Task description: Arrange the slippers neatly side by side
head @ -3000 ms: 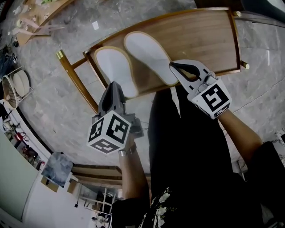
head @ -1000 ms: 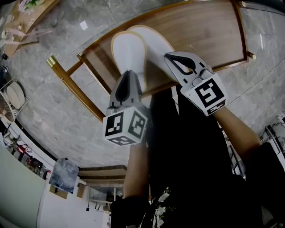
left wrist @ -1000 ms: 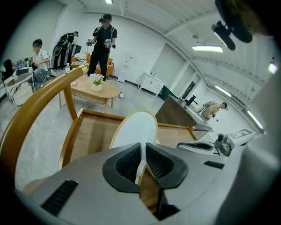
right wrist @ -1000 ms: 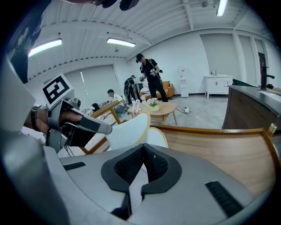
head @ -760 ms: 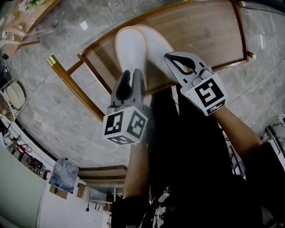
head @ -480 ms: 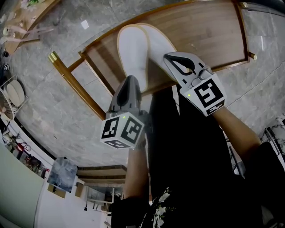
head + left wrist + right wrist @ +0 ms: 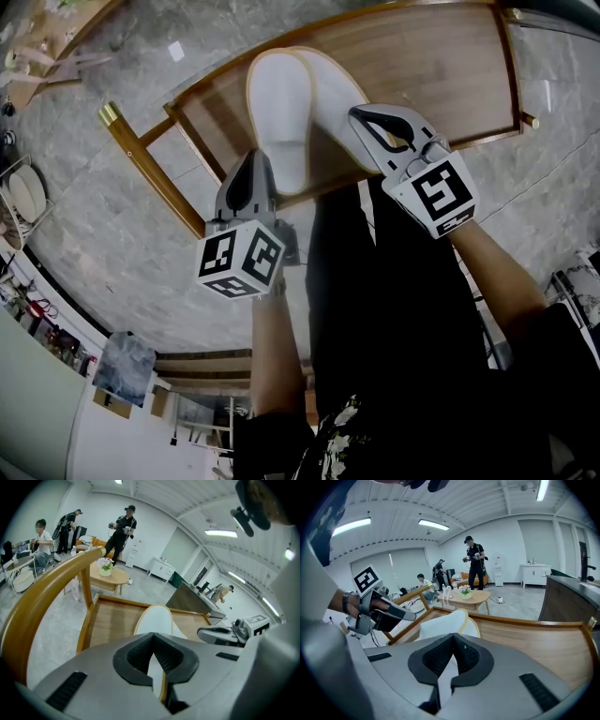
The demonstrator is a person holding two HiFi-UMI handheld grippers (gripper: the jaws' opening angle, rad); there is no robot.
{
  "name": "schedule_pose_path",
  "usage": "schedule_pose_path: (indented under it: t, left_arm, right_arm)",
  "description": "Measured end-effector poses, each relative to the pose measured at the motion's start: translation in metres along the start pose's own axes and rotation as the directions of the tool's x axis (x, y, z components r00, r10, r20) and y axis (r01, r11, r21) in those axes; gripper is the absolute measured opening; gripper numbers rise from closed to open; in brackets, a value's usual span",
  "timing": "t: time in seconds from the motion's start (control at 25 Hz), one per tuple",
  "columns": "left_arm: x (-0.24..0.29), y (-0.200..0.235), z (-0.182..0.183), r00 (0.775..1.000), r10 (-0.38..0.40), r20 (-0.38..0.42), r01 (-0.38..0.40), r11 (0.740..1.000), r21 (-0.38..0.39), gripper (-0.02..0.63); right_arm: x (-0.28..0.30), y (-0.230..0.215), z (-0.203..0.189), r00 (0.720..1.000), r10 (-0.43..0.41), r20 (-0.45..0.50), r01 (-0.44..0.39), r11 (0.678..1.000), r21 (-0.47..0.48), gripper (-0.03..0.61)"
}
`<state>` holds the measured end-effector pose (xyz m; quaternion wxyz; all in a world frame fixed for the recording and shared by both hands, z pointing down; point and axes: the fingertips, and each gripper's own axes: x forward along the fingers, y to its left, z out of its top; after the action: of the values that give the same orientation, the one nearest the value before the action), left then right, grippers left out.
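Grey marbled floor (image 7: 103,225) surrounds a wooden desk (image 7: 441,75) with a raised rim, seen from above in the head view. Two white slippers with tan edging lie on the desk toward its 9 o'clock end. The left slipper (image 7: 279,103) and the right slipper (image 7: 339,98) lie side by side with toes toward 12 o'clock. Their long sides touch, and the left one appears to overlap the edge of the right one.

The left hand-held gripper (image 7: 255,159) sits at 7 o'clock of the left slipper's heel, with its marker cube (image 7: 241,262) nearest the person. Its jaws have just been closing and now meet at the tips, with nothing pinched between the pads. In the left gripper view the slipper's white face and tan edge show only through the hollow behind the tips.

The right hand-held gripper (image 7: 358,115) lies over the heel end of the right slipper, at 4 o'clock of that slipper's middle. Its marker cube (image 7: 439,199) faces up. Its jaws are also fully together, and white shows through the hollow behind them. Whether the tips press on the slipper cannot be told.

In the right gripper view, a low round table (image 7: 468,597) and a standing person (image 7: 474,564) occupy the room beyond the desk, at 12 o'clock.
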<state>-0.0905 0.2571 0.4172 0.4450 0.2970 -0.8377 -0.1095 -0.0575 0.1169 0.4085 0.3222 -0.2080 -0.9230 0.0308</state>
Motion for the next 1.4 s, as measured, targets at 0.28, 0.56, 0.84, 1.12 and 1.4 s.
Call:
schedule_pose_path:
  t: [0.28, 0.56, 0.84, 1.12, 1.4]
  left_arm:
    - [0.016, 0.009, -0.024, 0.994, 0.034, -0.108, -0.031, 0.999, 0.027, 0.083]
    - [0.023, 0.024, -0.047, 0.976, 0.091, -0.199, -0.076, 0.994, 0.082, 0.109]
    - [0.028, 0.024, -0.075, 0.951, 0.123, -0.284, -0.09, 0.988, 0.127, 0.091]
    - [0.031, 0.03, -0.082, 0.943, 0.161, -0.29, -0.132, 0.984, 0.118, 0.044]
    - [0.032, 0.029, -0.082, 0.939, 0.191, -0.286, -0.148, 0.975, 0.166, 0.041]
  right_arm:
    - [0.01, -0.008, -0.018, 0.998, -0.009, -0.064, 0.009, 1.0, -0.002, 0.002]
    - [0.028, -0.002, -0.037, 0.991, 0.006, -0.131, -0.007, 1.0, -0.005, 0.143]
    - [0.044, -0.007, -0.061, 0.971, -0.064, -0.232, 0.042, 0.994, -0.1, 0.141]
    - [0.029, -0.027, -0.068, 0.956, -0.188, -0.225, 0.184, 0.982, -0.04, 0.14]
    - [-0.009, -0.081, -0.08, 0.922, -0.323, -0.215, 0.358, 0.921, 0.152, 0.137]
